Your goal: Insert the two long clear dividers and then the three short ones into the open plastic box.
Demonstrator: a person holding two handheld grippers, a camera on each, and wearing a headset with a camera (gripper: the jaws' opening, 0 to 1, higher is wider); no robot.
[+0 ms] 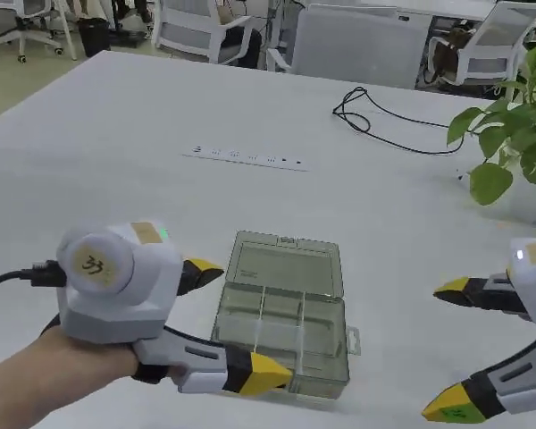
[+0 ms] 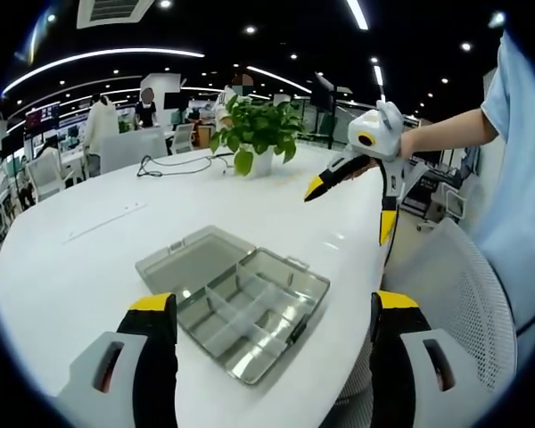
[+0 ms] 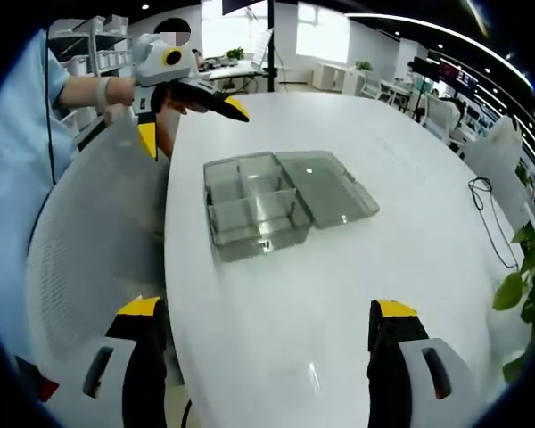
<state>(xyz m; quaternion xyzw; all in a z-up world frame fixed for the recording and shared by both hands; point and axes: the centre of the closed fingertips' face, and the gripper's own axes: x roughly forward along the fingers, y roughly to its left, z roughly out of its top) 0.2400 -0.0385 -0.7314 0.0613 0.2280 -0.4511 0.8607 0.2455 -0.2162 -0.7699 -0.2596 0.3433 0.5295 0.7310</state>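
left hand-held gripper [image 1: 250,322] lower left of the head view, jaws spread, empty, just beside the open plastic box [image 1: 326,357] on the worktop [image 1: 161,179]. right hand-held gripper [image 1: 433,351] lower right, spread, empty. dividers [image 1: 263,317] look seated in a grid, so inserting seems done. next: probably check each is fully down.

Dividers [image 1: 261,315] in box [image 1: 326,375] on table [image 1: 161,116]
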